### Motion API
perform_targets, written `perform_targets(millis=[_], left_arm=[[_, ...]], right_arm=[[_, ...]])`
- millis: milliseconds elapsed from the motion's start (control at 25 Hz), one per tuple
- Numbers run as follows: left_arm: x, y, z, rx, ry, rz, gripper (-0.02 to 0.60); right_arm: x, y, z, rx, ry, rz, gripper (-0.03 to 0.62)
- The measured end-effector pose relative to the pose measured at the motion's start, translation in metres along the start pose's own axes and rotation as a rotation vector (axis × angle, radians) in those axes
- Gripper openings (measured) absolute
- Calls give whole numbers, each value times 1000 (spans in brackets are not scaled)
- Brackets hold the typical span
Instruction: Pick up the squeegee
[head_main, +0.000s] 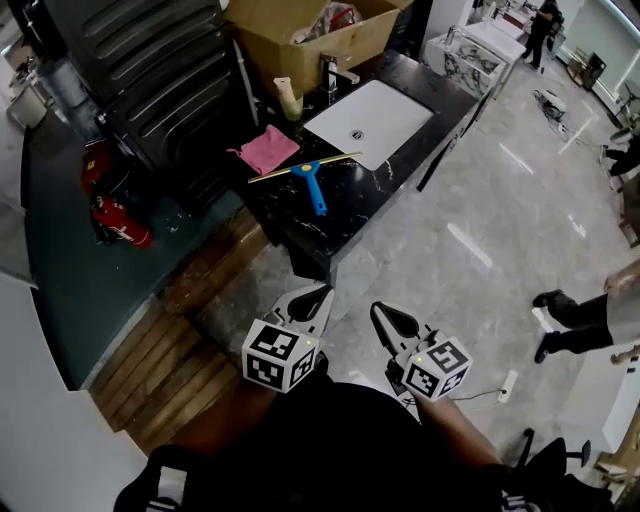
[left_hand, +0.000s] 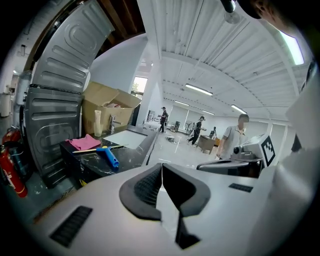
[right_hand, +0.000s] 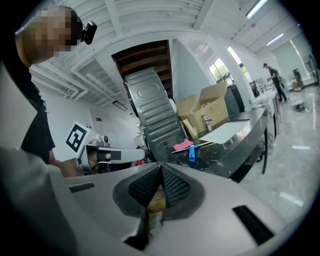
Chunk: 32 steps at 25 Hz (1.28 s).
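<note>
A pale marble floor (head_main: 480, 230) fills the right half of the head view. A ribbed grey metal panel (head_main: 160, 70) is seen leaning at 11 o'clock. A black marble counter (head_main: 330, 215) is set at 12 o'clock from the person. An open cardboard box (head_main: 300, 50) stands at its far end. A white sink (head_main: 370, 120) is sunk into the top. Two red fire extinguishers (head_main: 115, 215) are seen on the ground at 9 o'clock of the counter.

Low in the head view, the left gripper (head_main: 318, 297) and the right gripper (head_main: 380, 312) are held side by side, both pointed toward 12 o'clock and well apart from the counter. In each gripper view the jaws are seen pressed together, with nothing caught between them.

A pink cloth (head_main: 267, 150) lies on the counter at 9 o'clock of the sink. The squeegee (head_main: 312, 180) lies flat just beside the cloth, at its 5 o'clock. Its blue handle is pointed toward 5 o'clock, and its thin blade runs from 8 to 2 o'clock, close by the sink's rim.
</note>
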<state>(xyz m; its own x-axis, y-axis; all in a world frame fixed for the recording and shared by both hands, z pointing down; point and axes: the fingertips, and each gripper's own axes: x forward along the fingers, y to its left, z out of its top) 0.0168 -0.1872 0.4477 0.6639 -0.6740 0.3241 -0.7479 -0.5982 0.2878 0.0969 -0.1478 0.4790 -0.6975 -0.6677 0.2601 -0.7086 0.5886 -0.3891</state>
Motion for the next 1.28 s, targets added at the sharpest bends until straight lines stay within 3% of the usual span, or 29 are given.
perform_targets(millis=[280, 720, 1080, 1280], left_arm=[[24, 47, 37, 11, -24, -42, 17], [38, 130, 41, -13, 4, -22, 17], [55, 147, 43, -28, 28, -33, 17], [63, 154, 48, -26, 30, 0, 17]], right_arm=[[48, -23, 30, 0, -1, -50, 9], [124, -44, 54, 14, -6, -64, 9], [143, -55, 65, 1, 13, -76, 9], [153, -69, 71, -1, 18, -54, 9]])
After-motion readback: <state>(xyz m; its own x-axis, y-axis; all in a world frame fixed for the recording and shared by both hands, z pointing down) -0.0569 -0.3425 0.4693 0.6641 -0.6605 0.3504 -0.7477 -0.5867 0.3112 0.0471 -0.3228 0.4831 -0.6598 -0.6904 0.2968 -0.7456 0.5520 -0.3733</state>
